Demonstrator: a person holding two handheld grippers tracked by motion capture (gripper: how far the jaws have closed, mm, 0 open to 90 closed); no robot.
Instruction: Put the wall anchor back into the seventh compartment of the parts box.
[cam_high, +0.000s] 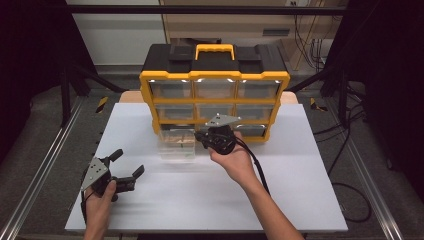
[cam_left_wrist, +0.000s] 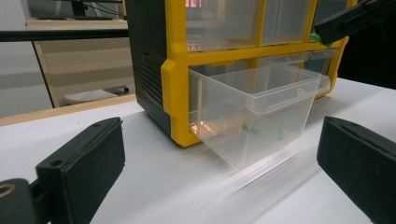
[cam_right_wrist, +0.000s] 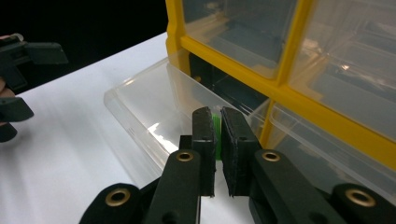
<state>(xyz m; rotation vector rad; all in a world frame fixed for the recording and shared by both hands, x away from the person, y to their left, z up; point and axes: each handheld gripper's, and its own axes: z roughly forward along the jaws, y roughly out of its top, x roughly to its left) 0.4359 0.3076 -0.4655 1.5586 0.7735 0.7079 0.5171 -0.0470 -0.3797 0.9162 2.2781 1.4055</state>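
Observation:
A yellow and black organizer (cam_high: 146, 82) with clear drawers stands at the back of the white table (cam_high: 280, 190). Its bottom left drawer (cam_high: 176, 146) is pulled out over the table. In the right gripper view my right gripper (cam_right_wrist: 215, 114) is shut on a small green piece (cam_right_wrist: 216, 127), above the open drawer (cam_right_wrist: 140, 100). From above, that gripper (cam_high: 201, 135) hovers at the drawer's right side. My left gripper (cam_high: 127, 162) stands open near the table's front left, nothing between its fingers. In the left gripper view (cam_left_wrist: 219, 123) the drawer (cam_left_wrist: 261, 100) holds a few small green pieces (cam_left_wrist: 250, 129).
The organizer (cam_right_wrist: 289, 88) fills the far middle of the table, other drawers closed. Metal rails (cam_high: 42, 170) run along both sides of the table. Black cables (cam_high: 350, 200) lie on the floor at the right. The right gripper's tip (cam_left_wrist: 343, 21) shows above the drawer.

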